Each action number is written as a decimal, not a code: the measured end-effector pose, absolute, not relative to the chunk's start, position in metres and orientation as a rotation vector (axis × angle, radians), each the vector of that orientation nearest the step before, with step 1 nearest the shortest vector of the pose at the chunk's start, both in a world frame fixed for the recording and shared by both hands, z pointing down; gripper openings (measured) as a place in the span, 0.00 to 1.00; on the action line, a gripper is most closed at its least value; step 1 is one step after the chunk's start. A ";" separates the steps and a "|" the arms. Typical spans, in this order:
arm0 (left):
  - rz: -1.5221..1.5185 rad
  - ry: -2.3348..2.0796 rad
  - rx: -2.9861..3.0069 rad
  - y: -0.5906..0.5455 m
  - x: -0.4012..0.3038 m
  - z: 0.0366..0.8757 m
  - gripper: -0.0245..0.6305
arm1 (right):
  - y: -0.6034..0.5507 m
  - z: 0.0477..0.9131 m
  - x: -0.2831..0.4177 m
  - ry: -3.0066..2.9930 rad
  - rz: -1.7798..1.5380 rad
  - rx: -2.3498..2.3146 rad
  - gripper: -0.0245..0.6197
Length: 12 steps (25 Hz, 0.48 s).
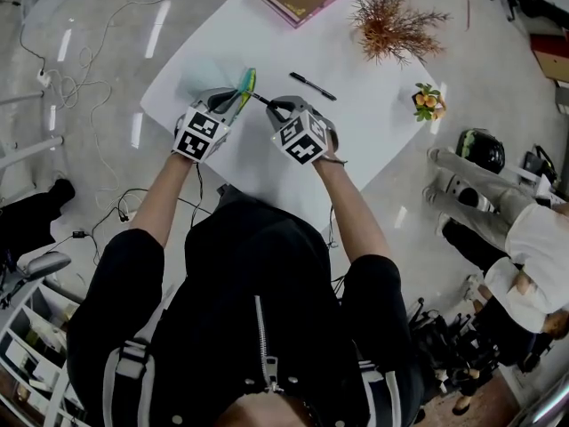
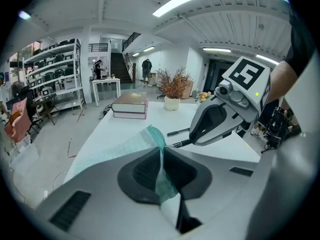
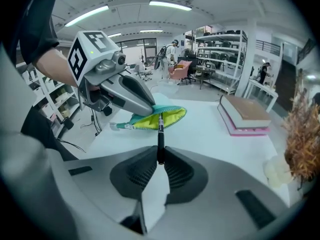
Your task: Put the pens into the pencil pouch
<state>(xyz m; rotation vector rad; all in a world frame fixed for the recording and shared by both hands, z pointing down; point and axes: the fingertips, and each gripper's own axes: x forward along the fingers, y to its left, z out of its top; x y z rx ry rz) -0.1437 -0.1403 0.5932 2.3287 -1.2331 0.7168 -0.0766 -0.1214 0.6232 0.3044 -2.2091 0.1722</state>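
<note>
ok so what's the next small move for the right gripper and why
Probably ease the right gripper forward so the pen slides deeper into the pouch before letting go: its jaws are shut on the pen, whose tip is only at the yellow-lined mouth, which the left gripper holds by the edge.

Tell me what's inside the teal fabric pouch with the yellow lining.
The teal pouch shows yellow lining, with the tip of the thin black pen at its mouth; folded fabric hides anything deeper.
</note>
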 end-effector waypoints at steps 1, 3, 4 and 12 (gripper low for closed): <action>0.712 -1.225 2.335 -0.140 -0.142 0.592 0.10 | -0.123 0.621 -0.079 -2.218 0.173 0.307 0.12; 0.699 -1.205 2.347 -0.139 -0.137 0.589 0.10 | -0.125 0.615 -0.085 -2.240 0.170 0.314 0.12; 0.690 -1.196 2.350 -0.139 -0.135 0.588 0.10 | -0.126 0.613 -0.089 -2.252 0.169 0.317 0.12; 0.580 -1.106 2.352 -0.130 -0.121 0.576 0.10 | -0.127 0.603 -0.104 -2.303 0.145 0.350 0.12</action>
